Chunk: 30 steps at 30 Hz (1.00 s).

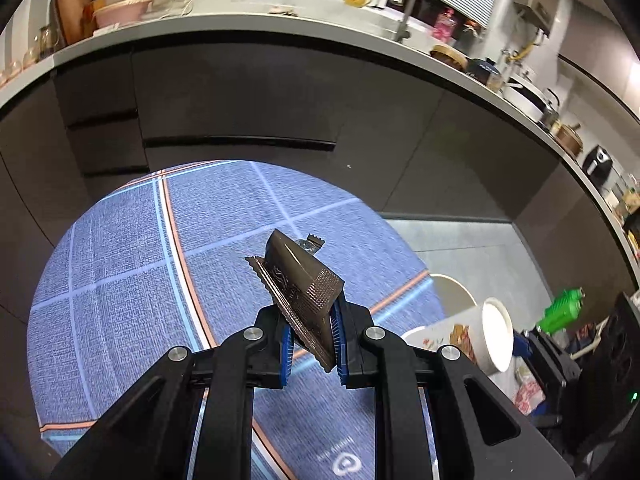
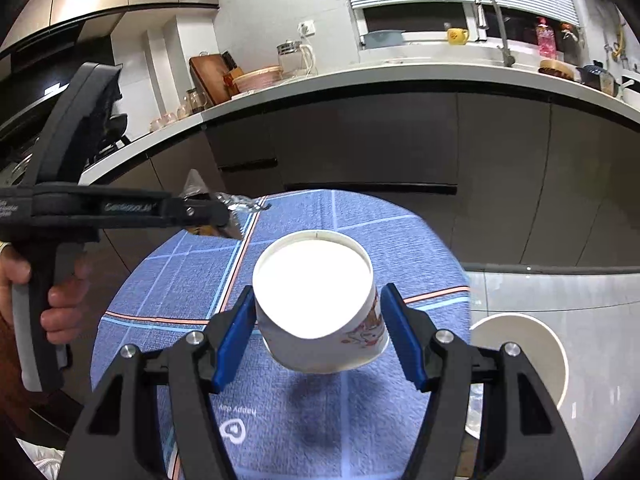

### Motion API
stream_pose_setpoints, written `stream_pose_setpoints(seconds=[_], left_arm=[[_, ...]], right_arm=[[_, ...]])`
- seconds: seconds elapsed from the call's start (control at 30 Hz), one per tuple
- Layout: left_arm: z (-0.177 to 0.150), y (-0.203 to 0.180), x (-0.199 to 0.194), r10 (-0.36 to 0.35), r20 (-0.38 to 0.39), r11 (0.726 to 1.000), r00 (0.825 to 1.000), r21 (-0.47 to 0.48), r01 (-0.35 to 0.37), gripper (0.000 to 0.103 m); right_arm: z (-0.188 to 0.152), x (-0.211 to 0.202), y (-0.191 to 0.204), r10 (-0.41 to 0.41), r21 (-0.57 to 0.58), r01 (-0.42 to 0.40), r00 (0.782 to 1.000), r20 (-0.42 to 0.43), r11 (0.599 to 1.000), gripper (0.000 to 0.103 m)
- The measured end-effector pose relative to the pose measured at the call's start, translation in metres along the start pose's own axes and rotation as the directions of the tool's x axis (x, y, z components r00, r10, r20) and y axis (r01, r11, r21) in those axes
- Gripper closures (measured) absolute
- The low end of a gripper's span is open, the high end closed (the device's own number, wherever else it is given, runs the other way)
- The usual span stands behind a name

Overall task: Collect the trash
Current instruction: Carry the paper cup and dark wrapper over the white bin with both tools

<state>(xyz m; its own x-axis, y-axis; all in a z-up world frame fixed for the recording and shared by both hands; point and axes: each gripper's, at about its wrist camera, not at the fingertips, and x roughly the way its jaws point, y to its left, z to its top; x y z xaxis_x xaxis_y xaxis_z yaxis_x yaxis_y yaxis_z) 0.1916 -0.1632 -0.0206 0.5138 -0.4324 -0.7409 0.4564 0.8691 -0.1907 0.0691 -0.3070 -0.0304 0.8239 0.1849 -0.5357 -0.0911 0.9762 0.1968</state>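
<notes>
Two grippers hang above the blue checked tablecloth (image 2: 360, 400). The left gripper (image 1: 311, 340), nearly closed, pinches a dark foil wrapper (image 1: 302, 284) over the cloth. The right gripper (image 2: 320, 332), jaws wide, clasps a paper cup (image 2: 320, 304) lifted clear of the cloth.

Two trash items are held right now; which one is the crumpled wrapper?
The dark wrapper in the left gripper; the right gripper holds a white paper cup.

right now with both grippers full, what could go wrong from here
The paper cup sits tilted between the right gripper pads and looks only lightly held, so it could slip out. The left gripper pinches the brown wrapper by one end; it may twist loose over the blue tablecloth.
</notes>
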Motion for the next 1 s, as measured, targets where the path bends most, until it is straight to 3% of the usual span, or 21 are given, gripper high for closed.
stream_pose_setpoints(seconds=[0.43, 1.0], left_arm=[[-0.013, -0.058, -0.014, -0.059, 0.001, 0.993, 0.998, 0.101, 0.058, 0.088], [-0.013, -0.120, 0.012, -0.112, -0.054, 0.978, 0.992, 0.173, 0.120, 0.088]], right_arm=[[-0.009, -0.045, -0.029, -0.082, 0.052, 0.079, 0.995, 0.060, 0.996, 0.039], [-0.041, -0.074, -0.085, -0.200, 0.156, 0.188, 0.978, 0.061, 0.970, 0.039]])
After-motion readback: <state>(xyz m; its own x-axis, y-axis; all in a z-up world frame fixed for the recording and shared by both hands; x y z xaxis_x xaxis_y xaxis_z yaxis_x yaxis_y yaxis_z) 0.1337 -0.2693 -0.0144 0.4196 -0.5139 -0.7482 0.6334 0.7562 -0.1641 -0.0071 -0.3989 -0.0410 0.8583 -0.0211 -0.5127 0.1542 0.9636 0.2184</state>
